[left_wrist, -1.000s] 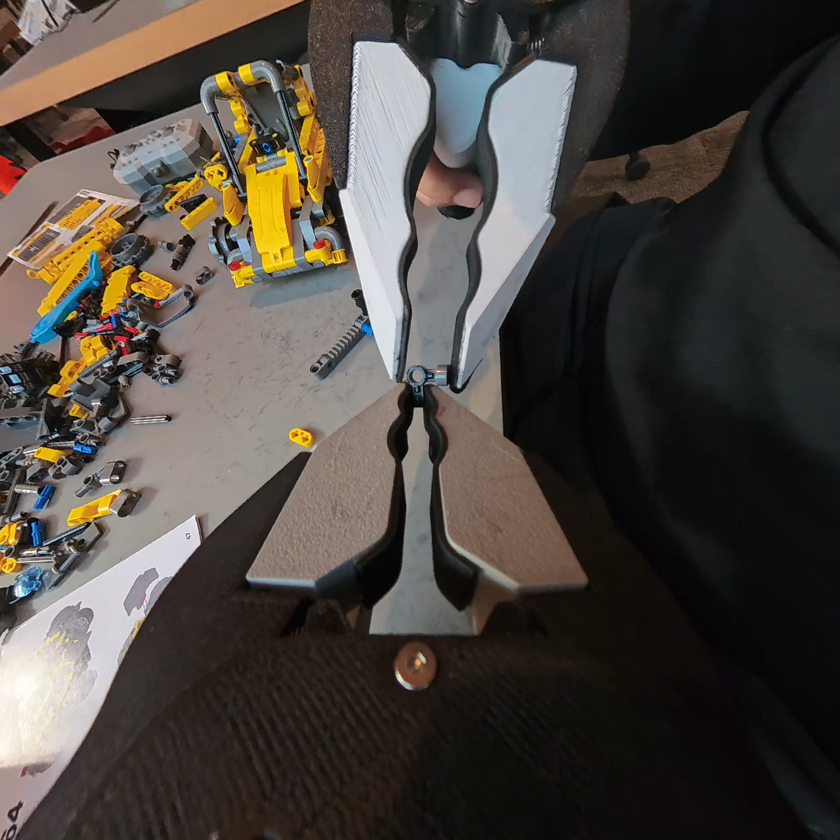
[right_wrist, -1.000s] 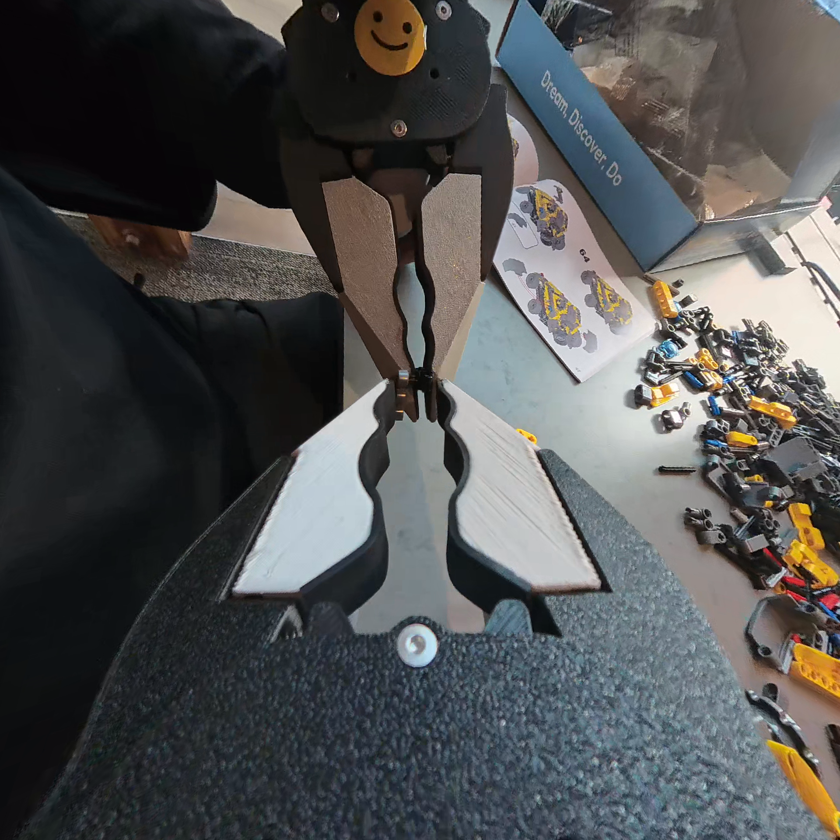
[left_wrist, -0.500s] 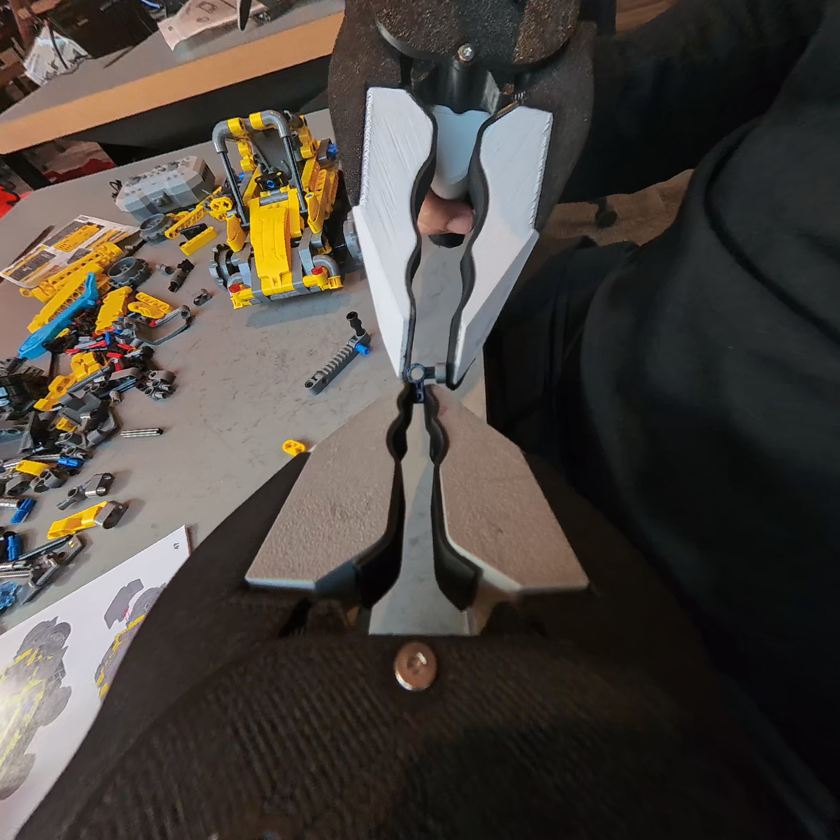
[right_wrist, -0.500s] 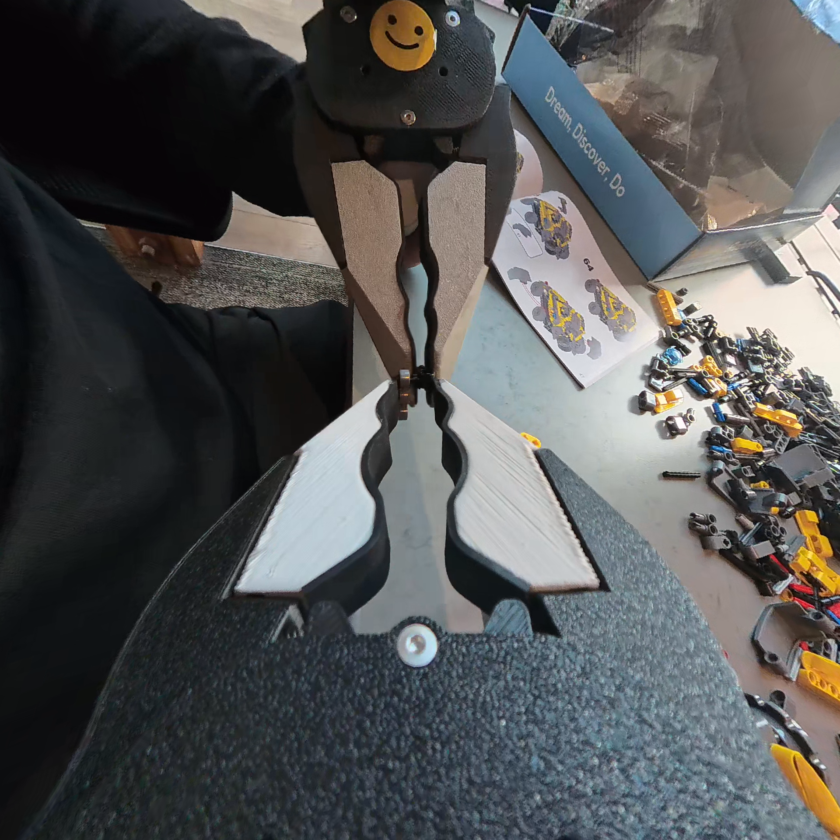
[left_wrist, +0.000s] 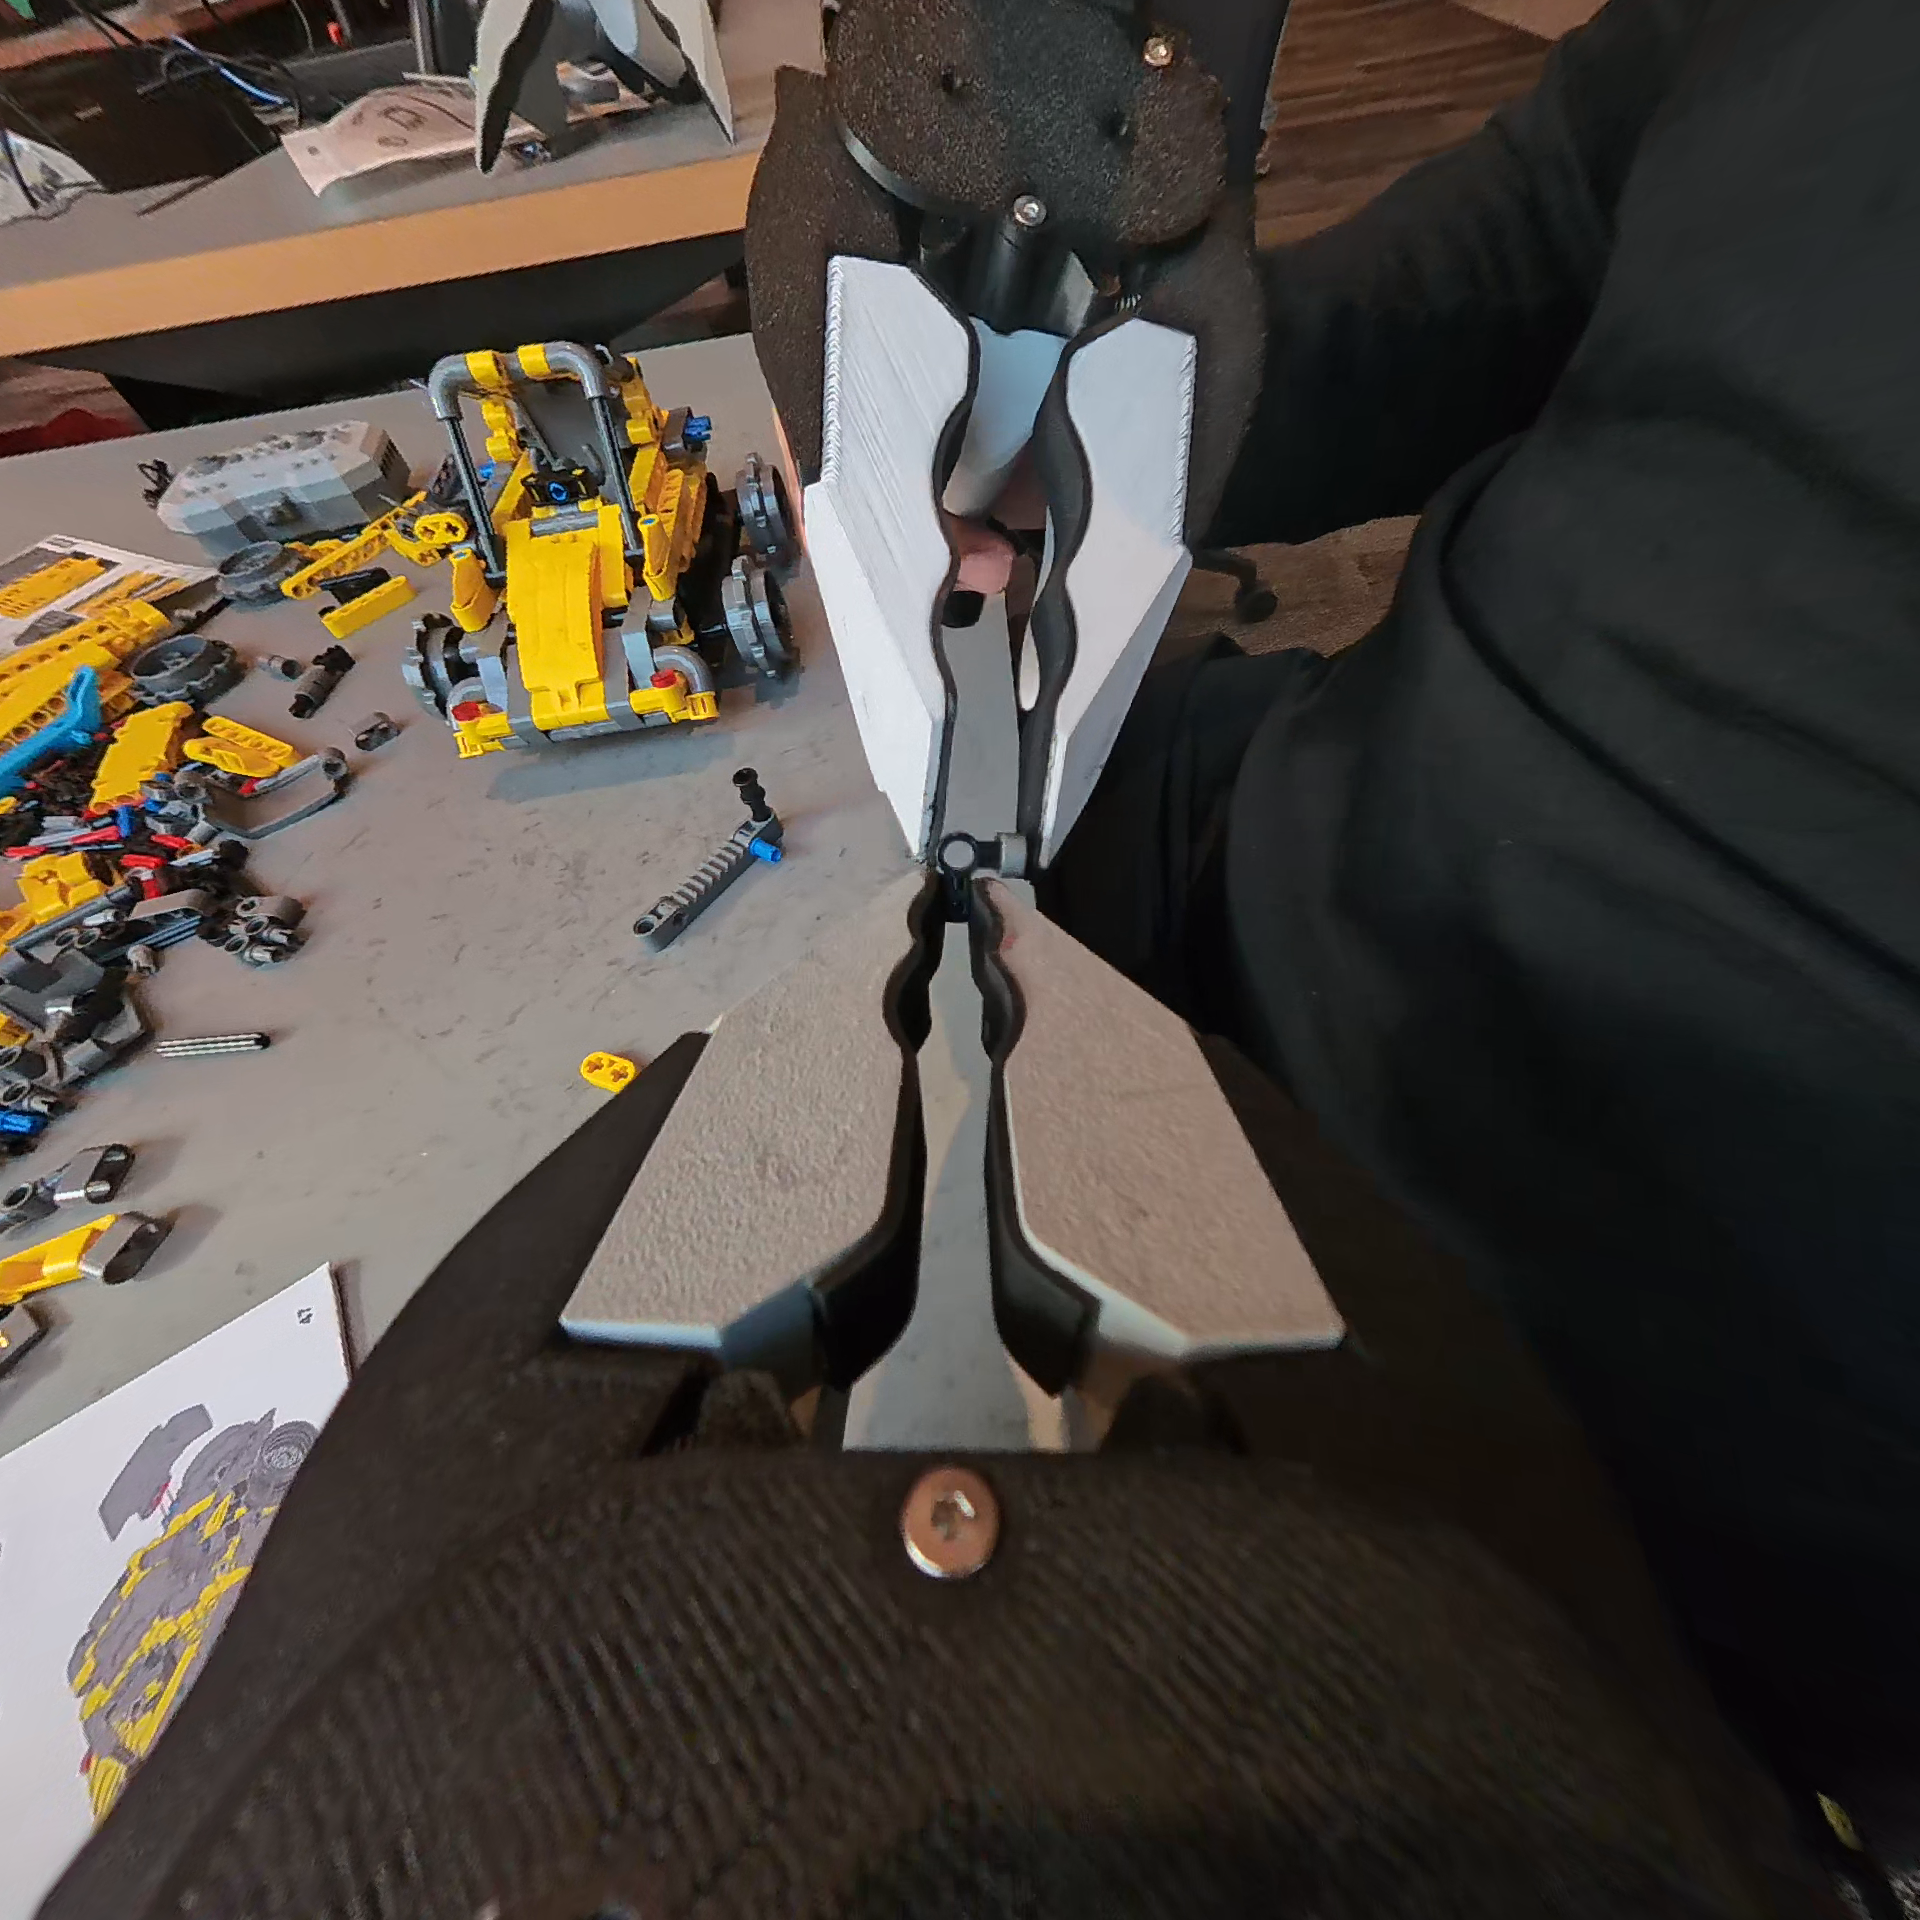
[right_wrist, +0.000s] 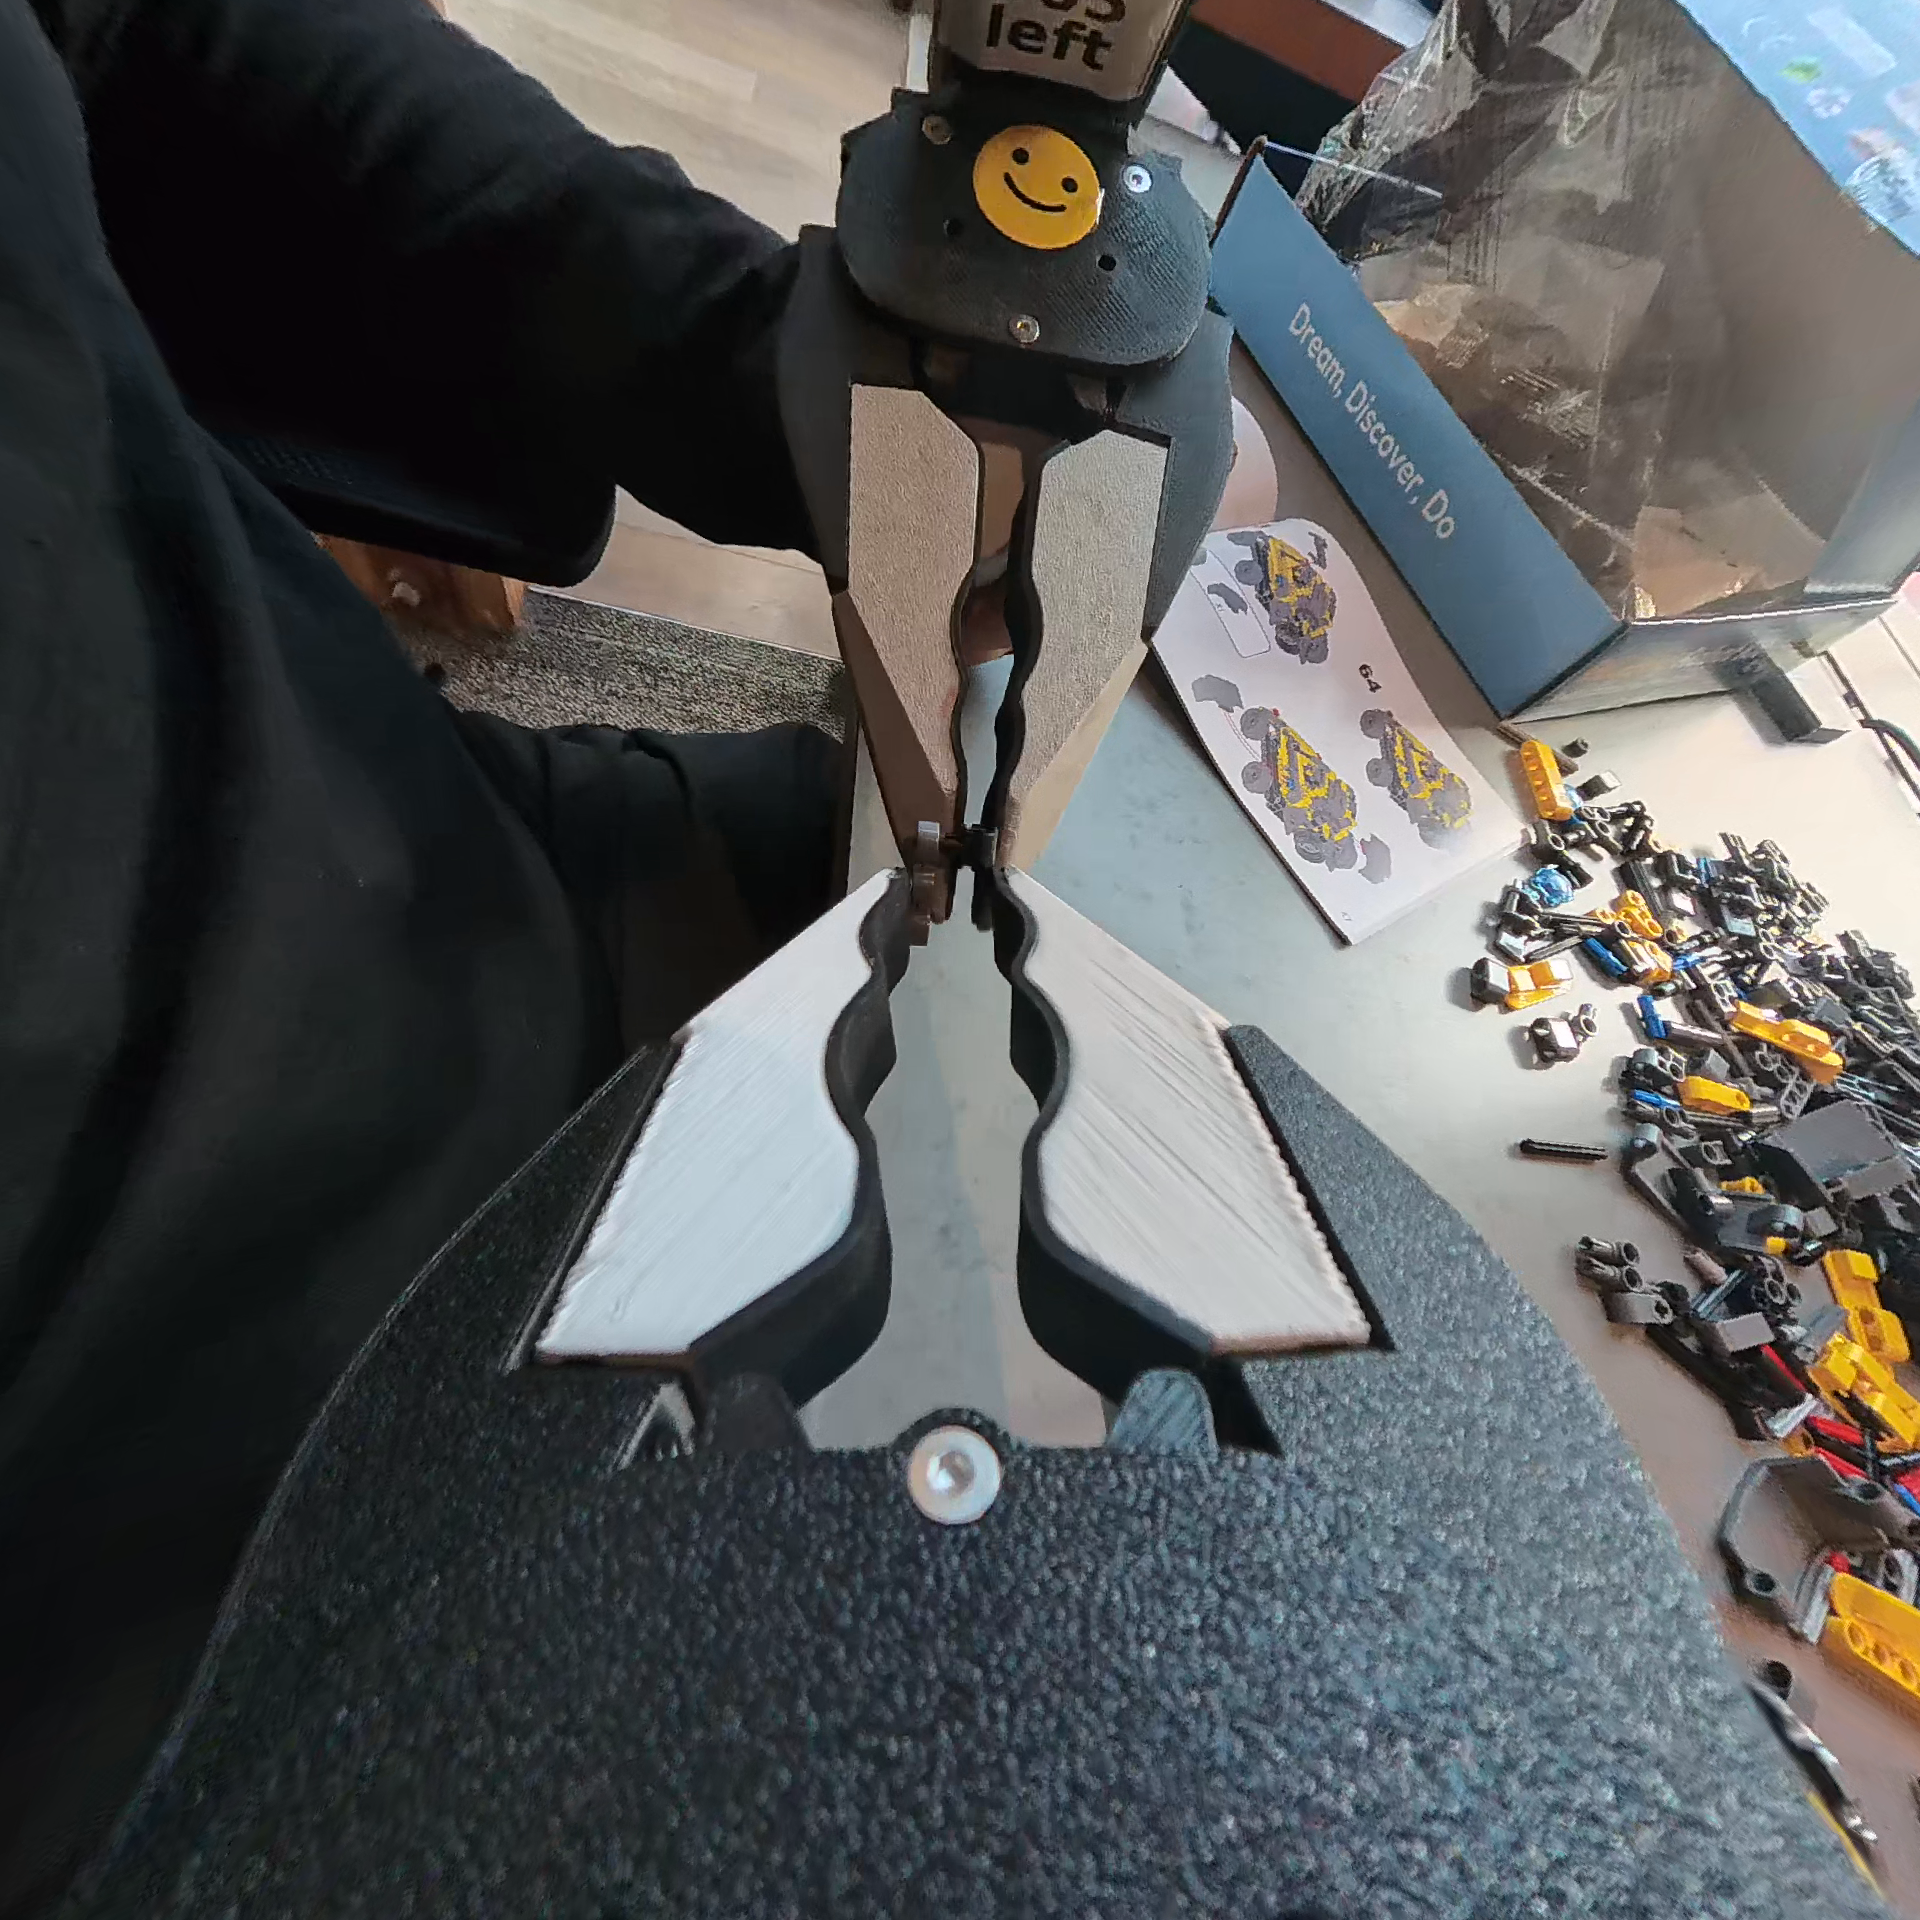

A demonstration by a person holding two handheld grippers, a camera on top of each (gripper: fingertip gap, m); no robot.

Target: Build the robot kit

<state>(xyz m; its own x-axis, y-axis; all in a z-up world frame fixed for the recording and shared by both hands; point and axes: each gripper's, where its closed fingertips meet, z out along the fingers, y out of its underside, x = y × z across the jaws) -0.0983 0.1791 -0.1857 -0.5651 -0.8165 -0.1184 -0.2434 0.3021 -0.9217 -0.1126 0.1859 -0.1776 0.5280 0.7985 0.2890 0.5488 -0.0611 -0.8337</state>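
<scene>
Left gripper (left_wrist: 954, 902) pinching small black plastic pin connector (left_wrist: 954, 868) | tip-to-tip against right gripper (right_wrist: 951, 902) clamping small grey plastic connector piece (right_wrist: 928, 873) | pieces touching, above grey tabletop (left_wrist: 468, 966)

left hand-held gripper (left_wrist: 954, 914) and right hand-held gripper (right_wrist: 951, 904) nearly closed, tip to tip

— What stands around the grey table (left_wrist: 436, 997)?

— Behind it, a second desk (left_wrist: 343, 260) with a light wooden edge, loose papers (left_wrist: 384, 135) and dark cables on top.

— And the floor?

— Beside the grey table, grey carpet (right_wrist: 623, 655), then wooden flooring (right_wrist: 717, 94) farther out. A chair caster (left_wrist: 1252, 601) rests on the carpet.

— Light?

— Soft daylight falls across the grey table.
</scene>
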